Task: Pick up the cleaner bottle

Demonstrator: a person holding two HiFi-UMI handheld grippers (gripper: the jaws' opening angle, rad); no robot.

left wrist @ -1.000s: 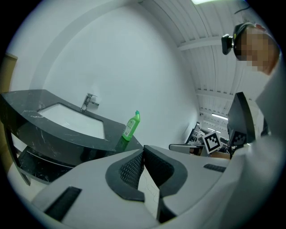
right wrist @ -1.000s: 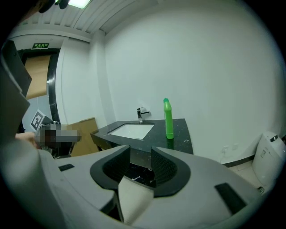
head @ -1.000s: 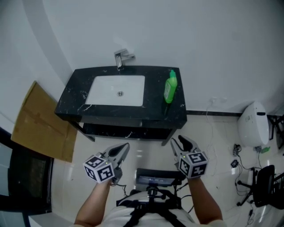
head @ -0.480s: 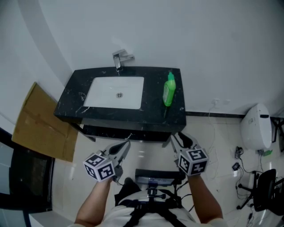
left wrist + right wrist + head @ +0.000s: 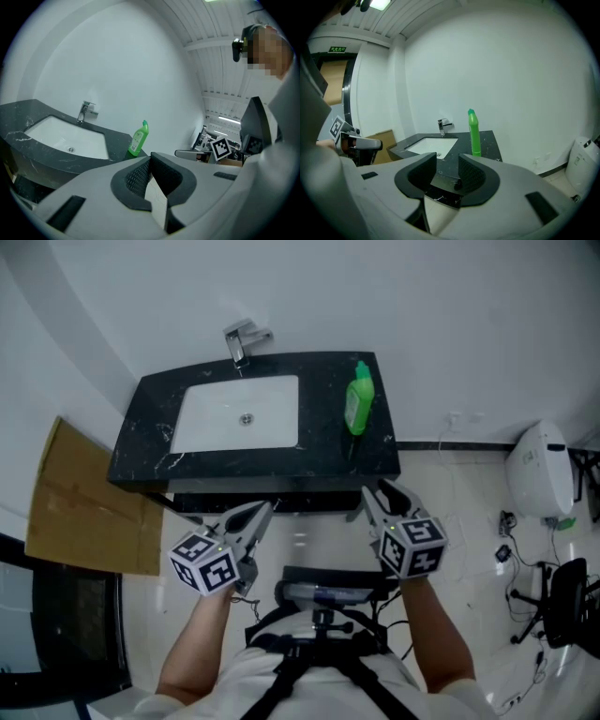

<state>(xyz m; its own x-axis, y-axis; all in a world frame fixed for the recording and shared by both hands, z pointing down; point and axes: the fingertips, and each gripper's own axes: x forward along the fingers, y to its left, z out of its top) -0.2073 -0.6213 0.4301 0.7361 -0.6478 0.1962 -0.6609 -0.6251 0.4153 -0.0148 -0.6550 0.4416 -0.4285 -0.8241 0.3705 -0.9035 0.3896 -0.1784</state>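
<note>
Green cleaner bottle (image 5: 359,409) stands untouched on the counter (image 5: 328,454); right claw (image 5: 376,491) slightly spread, empty, left claw (image 5: 265,510) pressed together, both well short: approach and grasp remain

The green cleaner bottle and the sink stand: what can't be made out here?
- Label print on the cleaner bottle: too small in every view.
- How full it is: opaque green plastic, every view.
- Space under the counter: head view, mostly hidden by its top.
</note>
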